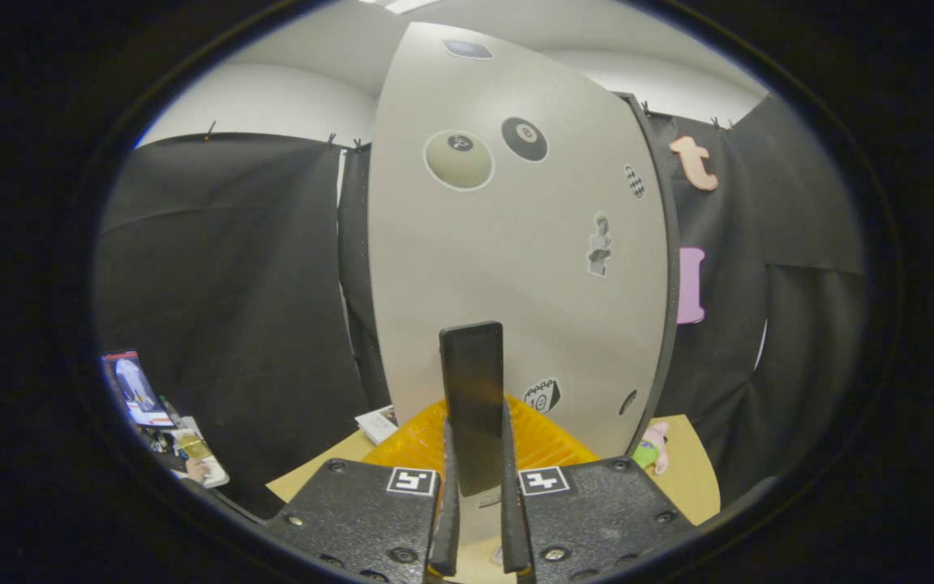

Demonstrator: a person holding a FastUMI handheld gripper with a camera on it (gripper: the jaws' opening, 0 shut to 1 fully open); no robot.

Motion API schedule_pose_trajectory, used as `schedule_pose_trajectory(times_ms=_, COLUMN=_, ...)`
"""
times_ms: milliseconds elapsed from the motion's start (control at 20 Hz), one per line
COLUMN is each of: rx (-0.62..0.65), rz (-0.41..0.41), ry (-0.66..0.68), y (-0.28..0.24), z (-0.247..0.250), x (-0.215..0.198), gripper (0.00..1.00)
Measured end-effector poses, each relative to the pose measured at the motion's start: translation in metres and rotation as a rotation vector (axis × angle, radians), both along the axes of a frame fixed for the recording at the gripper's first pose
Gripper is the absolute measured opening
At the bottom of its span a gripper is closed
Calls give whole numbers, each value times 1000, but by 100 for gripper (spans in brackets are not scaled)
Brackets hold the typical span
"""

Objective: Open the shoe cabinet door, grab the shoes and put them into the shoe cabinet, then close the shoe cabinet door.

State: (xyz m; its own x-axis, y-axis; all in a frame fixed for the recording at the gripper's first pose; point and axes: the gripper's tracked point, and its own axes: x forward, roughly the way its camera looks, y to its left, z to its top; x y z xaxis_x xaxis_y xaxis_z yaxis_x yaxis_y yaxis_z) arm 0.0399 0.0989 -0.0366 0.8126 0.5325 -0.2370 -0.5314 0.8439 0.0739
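Fingers (pixel 479 519) pinch the dark handle (pixel 473 405) of the cabinet door (pixel 516 268) just ahead.

Cabinet door (pixel 516 243) hides the cabinet interior and any shoes. Door handle (pixel 473 397) blocks part of the orange item (pixel 548 442) behind it. Hand-held gripper (pixel 479 519) fingers pinch the handle; their tips are cut off below. Door stickers too small to identify.

Around you, black cloth (pixel 232 268) drapes the booth walls, clipped along its top edge under a white wall (pixel 272 101) and ceiling. Down low sits a tan tabletop (pixel 690 470), with a lit screen (pixel 133 389) off beside it.
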Motion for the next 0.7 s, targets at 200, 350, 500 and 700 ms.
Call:
schedule_pose_trajectory(times_ms=200, rx=13, rz=-19, ry=6, y=-15, z=1, x=-4, gripper=23)
schedule_pose_trajectory(times_ms=350, rx=15, rz=-36, ry=0, y=-25, z=2, x=-5, gripper=23)
schedule_pose_trajectory(times_ms=500, rx=5, rz=-63, ry=-16, y=-36, z=3, x=-6, gripper=21)
schedule_pose_trajectory(times_ms=700, rx=11, rz=-110, ry=-24, y=-49, z=4, x=-2, gripper=18)
